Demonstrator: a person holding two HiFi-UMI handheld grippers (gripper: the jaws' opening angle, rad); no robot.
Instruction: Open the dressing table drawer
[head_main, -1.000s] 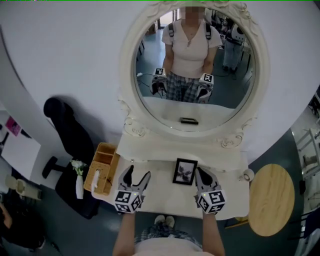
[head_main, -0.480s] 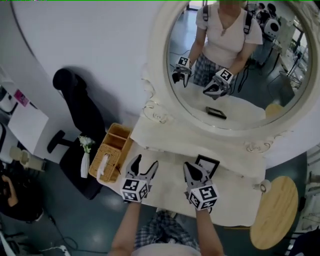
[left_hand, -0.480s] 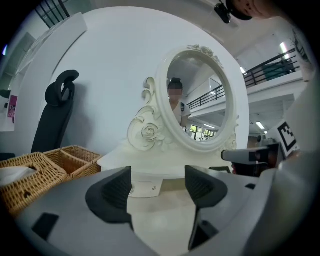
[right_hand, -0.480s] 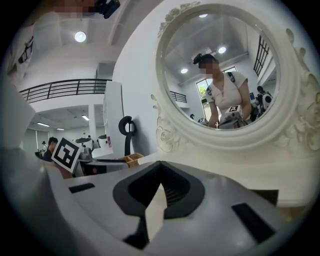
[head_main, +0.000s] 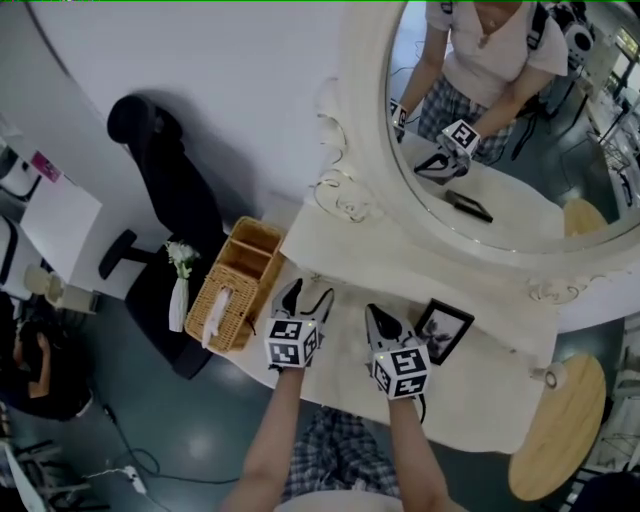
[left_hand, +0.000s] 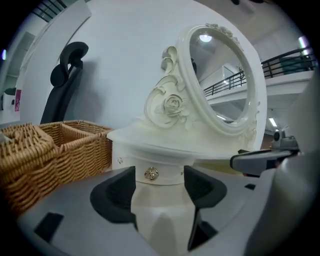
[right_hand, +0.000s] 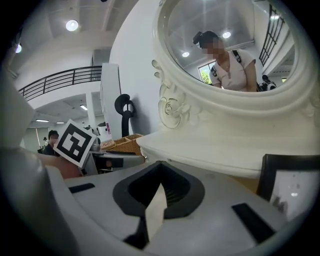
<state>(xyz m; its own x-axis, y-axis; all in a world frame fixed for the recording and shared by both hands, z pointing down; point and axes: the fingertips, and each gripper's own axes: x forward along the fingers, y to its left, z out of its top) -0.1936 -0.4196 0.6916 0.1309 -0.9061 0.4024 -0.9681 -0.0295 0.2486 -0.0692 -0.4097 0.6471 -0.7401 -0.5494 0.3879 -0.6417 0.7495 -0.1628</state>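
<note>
Small cream-white drawer with curved front, shut, tucked under the raised shelf of the ornate cream dressing table, round gold rosette knob on its face

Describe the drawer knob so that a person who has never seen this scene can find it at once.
Find the big oval mirror on the white dressing table. Under the mirror's carved left base sits a small white drawer, beside the wicker basket. The knob is the small round gold piece at the middle of its front, the only gold thing there.
</note>
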